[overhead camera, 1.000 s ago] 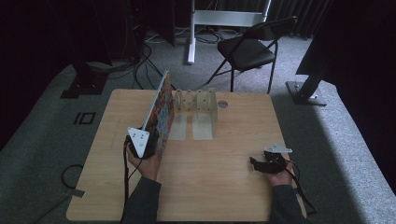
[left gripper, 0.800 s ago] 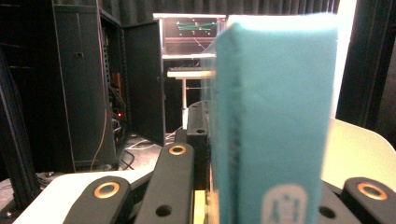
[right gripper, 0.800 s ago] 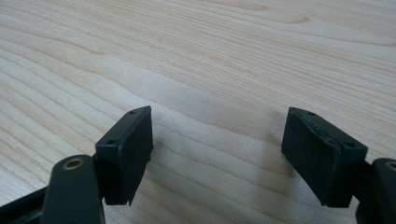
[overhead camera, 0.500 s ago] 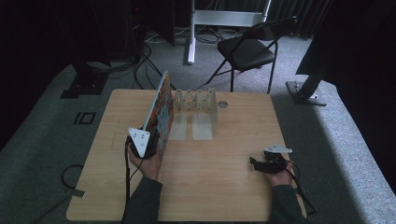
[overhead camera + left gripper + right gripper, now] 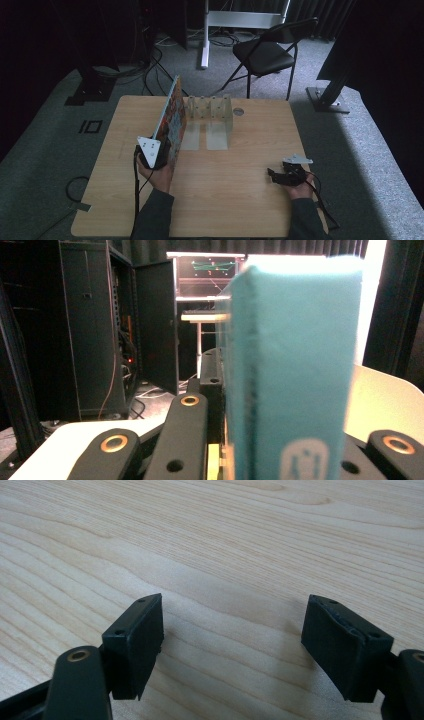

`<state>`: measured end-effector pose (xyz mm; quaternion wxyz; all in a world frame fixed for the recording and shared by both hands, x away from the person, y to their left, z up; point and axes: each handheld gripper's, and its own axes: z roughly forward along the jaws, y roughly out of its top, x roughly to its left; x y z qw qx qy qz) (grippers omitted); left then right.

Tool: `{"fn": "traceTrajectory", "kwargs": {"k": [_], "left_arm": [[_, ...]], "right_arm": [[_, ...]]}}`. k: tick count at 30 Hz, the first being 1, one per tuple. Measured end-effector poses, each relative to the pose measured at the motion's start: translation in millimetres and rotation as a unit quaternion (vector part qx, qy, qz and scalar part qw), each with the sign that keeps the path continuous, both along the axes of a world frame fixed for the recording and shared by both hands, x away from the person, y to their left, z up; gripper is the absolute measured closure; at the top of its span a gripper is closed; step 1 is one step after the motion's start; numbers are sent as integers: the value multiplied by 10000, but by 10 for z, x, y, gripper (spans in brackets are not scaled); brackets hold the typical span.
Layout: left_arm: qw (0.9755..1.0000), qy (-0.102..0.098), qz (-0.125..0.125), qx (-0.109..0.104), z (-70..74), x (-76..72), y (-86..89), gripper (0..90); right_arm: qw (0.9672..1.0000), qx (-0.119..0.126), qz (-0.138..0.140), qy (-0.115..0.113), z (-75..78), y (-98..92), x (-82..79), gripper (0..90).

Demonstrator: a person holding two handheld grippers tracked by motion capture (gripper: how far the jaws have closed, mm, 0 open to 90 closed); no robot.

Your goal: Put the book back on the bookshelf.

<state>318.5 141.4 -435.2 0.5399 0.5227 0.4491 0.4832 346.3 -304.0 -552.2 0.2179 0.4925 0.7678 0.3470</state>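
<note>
A light wooden table (image 5: pixel 235 200) is seen across the middle and lower part of the high view, set on grey carpet. Behind it, in the upper centre of that frame, a black folding chair (image 5: pixel 267 52) is placed beside a white stand (image 5: pixel 235 20).

On the table, left of centre, a large flat book (image 5: pixel 171 120) with a colourful cover is held upright on its edge, running from the table's far side toward the near left. Just right of it, a clear rack (image 5: pixel 212 120) with upright dividers is stood near the far edge, and a small round mark (image 5: pixel 238 112) is seen beside the rack.

At the book's near end, the left gripper (image 5: pixel 152 152) is held by a hand (image 5: pixel 157 175) coming from the bottom of the frame. In the left gripper view, the teal edge of the book (image 5: pixel 290 375) is seen clamped between the jaws, filling the centre-right of the frame.

At the lower right of the high view, the right gripper (image 5: pixel 282 176) is rested low over bare wood, well apart from the book. In the right gripper view its jaws are spread wide with nothing between them, over the table (image 5: pixel 225 540).
</note>
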Motion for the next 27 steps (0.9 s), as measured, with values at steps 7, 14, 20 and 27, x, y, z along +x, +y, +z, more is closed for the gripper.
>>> {"fn": "traceTrajectory", "kwargs": {"k": [7, 14, 20, 27], "left_arm": [[9999, 1, 99, -22, -3, -8, -17, 802], [9998, -22, 172, 46, -6, -13, -41, 800], [9998, -17, 201, 14, -8, -12, -28, 798], [9997, -42, 247, 26, -16, -19, -38, 795]], "right_arm": [[10000, 0, 0, 0, 0, 0, 0, 246], [10000, -1, -1, 0, 0, 0, 0, 246], [10000, 1, 0, 0, 0, 0, 0, 246], [10000, -1, -1, 1, 0, 0, 0, 245]]}}
